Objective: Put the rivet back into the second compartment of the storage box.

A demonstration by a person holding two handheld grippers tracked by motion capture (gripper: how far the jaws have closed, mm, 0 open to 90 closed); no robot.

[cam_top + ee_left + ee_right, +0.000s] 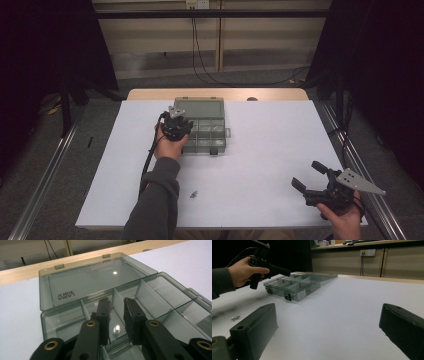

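Screw [116,328] in box compartment [75,322], below left claw [117,315] tips

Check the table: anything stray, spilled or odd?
One stray: a small metal part, likely screws, lies loose on the white table, well apart from the open compartment box. Another screw sits in a compartment below the left gripper. Nothing looks damaged.
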